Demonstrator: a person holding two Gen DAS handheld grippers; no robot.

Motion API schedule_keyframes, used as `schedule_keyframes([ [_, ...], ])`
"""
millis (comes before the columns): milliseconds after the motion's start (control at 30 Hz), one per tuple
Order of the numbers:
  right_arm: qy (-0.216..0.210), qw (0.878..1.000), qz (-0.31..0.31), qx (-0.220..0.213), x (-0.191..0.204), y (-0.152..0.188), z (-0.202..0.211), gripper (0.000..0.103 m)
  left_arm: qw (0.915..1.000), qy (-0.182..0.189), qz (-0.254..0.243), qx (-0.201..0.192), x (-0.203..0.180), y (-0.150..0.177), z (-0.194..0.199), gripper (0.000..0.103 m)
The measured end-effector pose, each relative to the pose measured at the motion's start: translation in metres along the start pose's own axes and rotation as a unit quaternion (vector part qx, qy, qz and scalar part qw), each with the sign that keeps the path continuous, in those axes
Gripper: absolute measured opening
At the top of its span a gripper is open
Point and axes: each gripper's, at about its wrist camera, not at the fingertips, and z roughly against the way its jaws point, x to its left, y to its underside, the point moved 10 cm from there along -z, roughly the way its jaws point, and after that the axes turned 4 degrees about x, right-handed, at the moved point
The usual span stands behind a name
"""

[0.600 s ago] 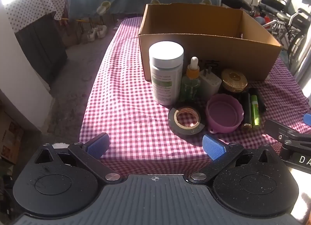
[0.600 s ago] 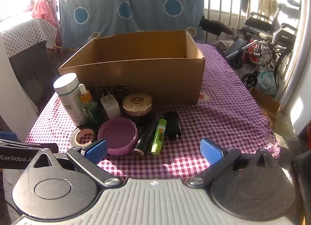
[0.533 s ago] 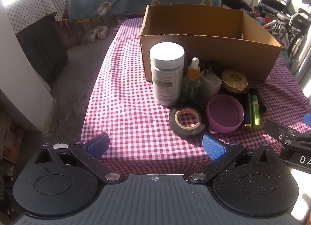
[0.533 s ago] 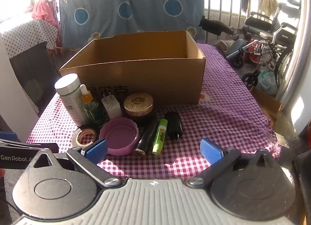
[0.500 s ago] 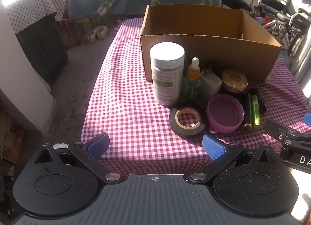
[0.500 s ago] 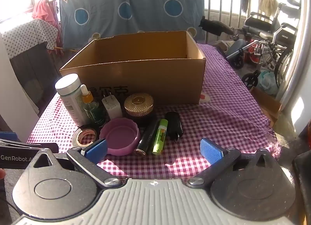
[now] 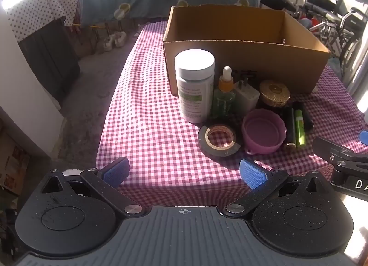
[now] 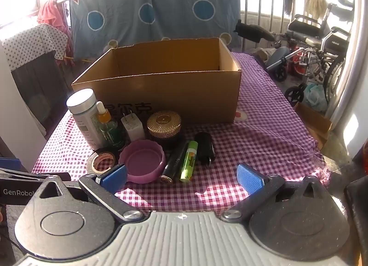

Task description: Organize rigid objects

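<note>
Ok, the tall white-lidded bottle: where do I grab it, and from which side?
Probably across the straight body of the white-lidded bottle, below the lid, coming from its open left side. It stands upright, and the dropper bottle crowds its right.

My left gripper [image 7: 184, 171] hangs over the near edge of the checked tablecloth [image 7: 149, 128], jaws spread wide with nothing between my blue pads [image 7: 251, 174]. Ahead stands an open cardboard box [image 7: 248, 68]. In front of it cluster a white-capped jar [image 7: 195, 86], a dropper bottle [image 7: 224, 95], a white plug [image 7: 246, 97] and a gold-lidded pot [image 7: 274, 92]. Nearer me lie a roll of tape [image 7: 219, 139], a pink lid [image 7: 264, 131] and a green tube [image 7: 299, 128]. The right gripper [image 7: 345, 158] shows at the right edge.
</note>
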Motion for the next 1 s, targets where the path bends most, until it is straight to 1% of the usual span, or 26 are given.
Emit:
schedule_keyframes([
  [1000,-0.005,1.0,0.0,-0.003,0.0032,-0.0014,0.0011,0.103,1.0,-0.006,0.0,-0.002,0.0008,0.0,0.001,0.102],
])
